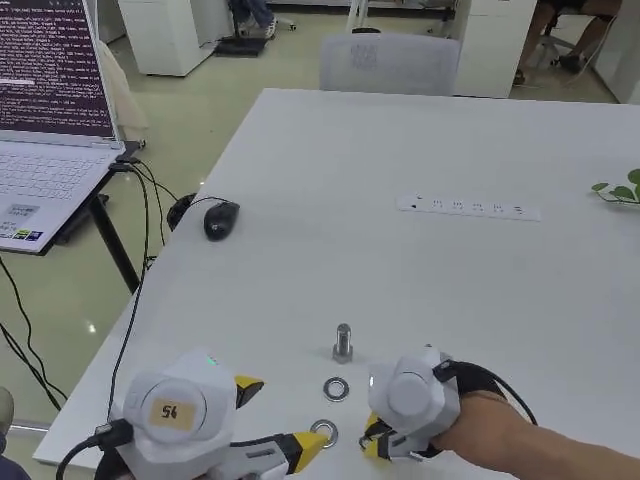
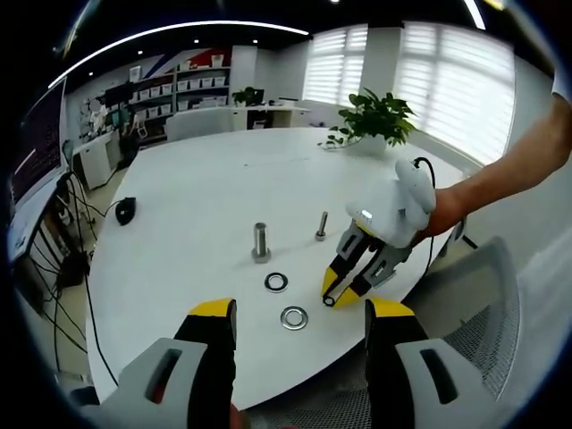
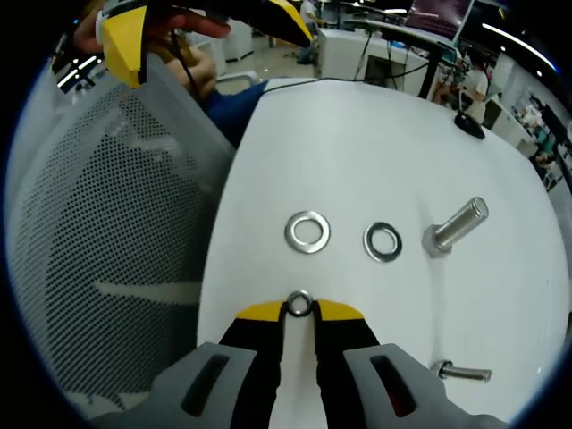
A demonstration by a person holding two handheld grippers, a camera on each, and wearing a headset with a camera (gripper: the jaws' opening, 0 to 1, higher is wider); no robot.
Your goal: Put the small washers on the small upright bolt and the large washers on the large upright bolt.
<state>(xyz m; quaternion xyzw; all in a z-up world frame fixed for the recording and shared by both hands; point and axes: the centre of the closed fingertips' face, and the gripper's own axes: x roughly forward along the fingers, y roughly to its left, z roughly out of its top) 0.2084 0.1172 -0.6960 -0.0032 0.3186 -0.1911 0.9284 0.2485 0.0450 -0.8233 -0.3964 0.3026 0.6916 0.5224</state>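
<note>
Our right claw (image 3: 298, 308) is pinched almost shut on a small washer (image 3: 298, 302). It holds the washer by its rim at the very tips, low over the tabletop (image 3: 357, 134) and near its edge. Our left claw (image 2: 302, 311) is wide open with nothing in it, facing the right one across the work.

The grip worries us most. Only the tip ends bite the thin rim, so we judge the washer could twist or pop free if the claw tilts or squeezes harder. The small bolt (image 3: 460, 371) stands close to the right of the right claw, a thin post. Coming down off-centre, or with the washer tilted, could hang it on the thread or knock the bolt over. Drifting to the large bolt (image 3: 456, 228), ahead and to the right, would put the washer on the wrong post.

Just ahead of the right claw lie a large washer (image 3: 307, 231) and, right of it, a second large washer (image 3: 382, 241). Both are flat on the tabletop, not yet on a bolt. They are off the line to the small bolt, which looks clear to us. The left claw hangs beyond them, and a careless swing could bump the two claws together. Farther out, a mouse (image 1: 221, 219) and a power strip (image 1: 470, 208) lie well apart from the work.
</note>
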